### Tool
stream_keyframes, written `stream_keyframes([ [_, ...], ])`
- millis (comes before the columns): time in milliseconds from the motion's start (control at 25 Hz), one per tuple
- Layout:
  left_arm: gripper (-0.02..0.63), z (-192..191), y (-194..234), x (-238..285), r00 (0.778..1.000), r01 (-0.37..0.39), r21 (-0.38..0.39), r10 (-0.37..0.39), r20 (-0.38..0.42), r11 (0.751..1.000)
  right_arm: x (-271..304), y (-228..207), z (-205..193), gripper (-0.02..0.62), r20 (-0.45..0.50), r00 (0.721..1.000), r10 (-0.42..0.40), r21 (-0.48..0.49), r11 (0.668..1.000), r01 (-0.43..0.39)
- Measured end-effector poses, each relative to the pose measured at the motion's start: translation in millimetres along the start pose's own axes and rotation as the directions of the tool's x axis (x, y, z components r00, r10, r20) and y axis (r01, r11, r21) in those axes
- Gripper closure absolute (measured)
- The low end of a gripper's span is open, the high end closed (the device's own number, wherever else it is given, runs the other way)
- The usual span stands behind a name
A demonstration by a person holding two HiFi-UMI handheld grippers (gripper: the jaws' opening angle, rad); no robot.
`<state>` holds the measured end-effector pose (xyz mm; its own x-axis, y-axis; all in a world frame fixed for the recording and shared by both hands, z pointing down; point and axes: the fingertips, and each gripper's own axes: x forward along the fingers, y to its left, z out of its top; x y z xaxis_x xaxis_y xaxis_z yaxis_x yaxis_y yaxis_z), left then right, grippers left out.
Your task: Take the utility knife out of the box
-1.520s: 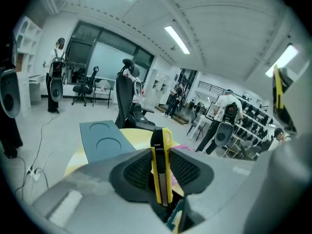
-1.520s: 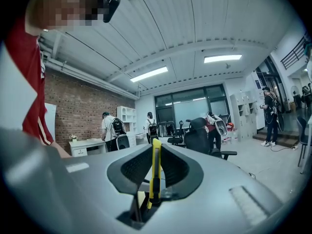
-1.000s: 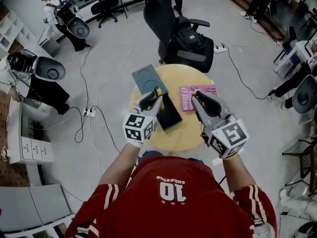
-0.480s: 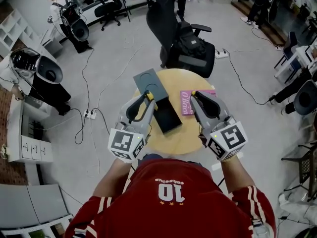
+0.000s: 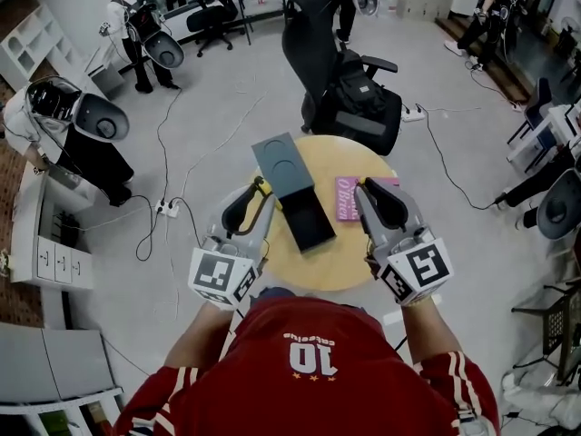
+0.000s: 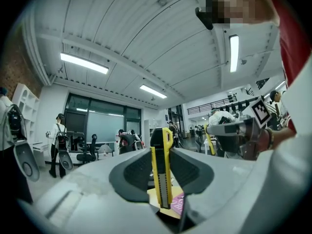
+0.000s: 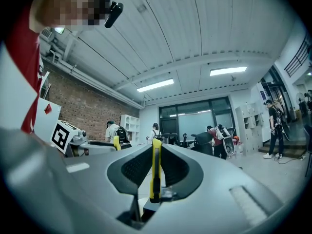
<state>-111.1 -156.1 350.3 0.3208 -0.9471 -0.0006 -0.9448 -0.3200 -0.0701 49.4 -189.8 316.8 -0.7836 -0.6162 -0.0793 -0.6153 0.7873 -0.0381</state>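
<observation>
Two grey moulded grippers are held over a round wooden table (image 5: 349, 262). The left gripper (image 5: 260, 183) has its ribbed pads clamped on the flat yellow-and-black utility knife (image 6: 161, 169), beside the open rectangular black box (image 5: 309, 227). The right gripper (image 5: 362, 185) is closed on a slim yellow strip (image 7: 155, 172), seen edge-on, kind unclear. The box is shown only in the head view.

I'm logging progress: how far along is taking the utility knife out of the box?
Done: the yellow-and-black utility knife is out, clamped in the left gripper beside the open dark box on the round wooden table. In hand: the right gripper grips a slim yellow tool too. Left: probably only setting them down.
</observation>
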Motion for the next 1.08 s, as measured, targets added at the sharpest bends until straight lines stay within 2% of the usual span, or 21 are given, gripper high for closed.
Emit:
stream_keyframes([
  [1080, 0.48, 9.4, 9.2, 0.2, 1.0, -0.019, -0.011, 0.02, 0.009, 1.0, 4.0, -9.0, 9.0, 0.545, 0.02, 1.0, -0.017, 0.011, 1.0, 0.017],
])
